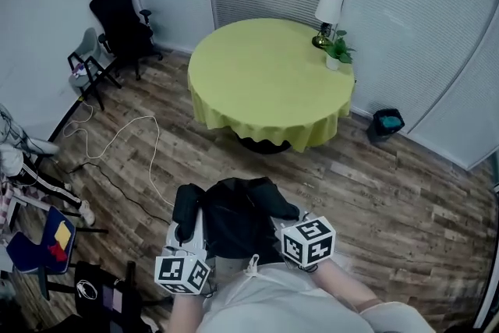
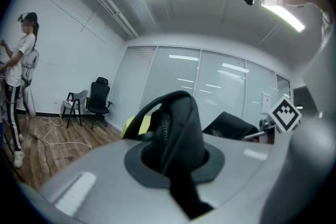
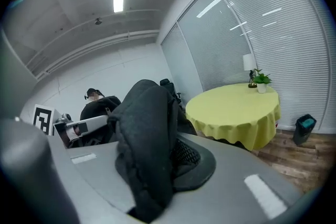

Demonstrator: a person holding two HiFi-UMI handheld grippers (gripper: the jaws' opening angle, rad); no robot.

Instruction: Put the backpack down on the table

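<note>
A black backpack (image 1: 238,218) hangs in front of the person's body, above the wooden floor, carried between both grippers. My left gripper (image 1: 187,232) is shut on its left shoulder strap (image 2: 176,131), which rises in a loop out of the closed jaws. My right gripper (image 1: 287,228) is shut on the right padded strap (image 3: 147,134), which is bunched up between its jaws. The round table (image 1: 265,74) with a yellow-green cloth stands a short way ahead; it also shows in the right gripper view as the table (image 3: 233,107).
A lamp (image 1: 327,12) and a small potted plant (image 1: 337,51) stand at the table's far right edge. A black office chair (image 1: 121,19) and a grey chair (image 1: 90,58) stand far left. A cable (image 1: 117,140) lies on the floor. A small bin (image 1: 387,122) stands right of the table. Another person (image 2: 18,76) stands at left.
</note>
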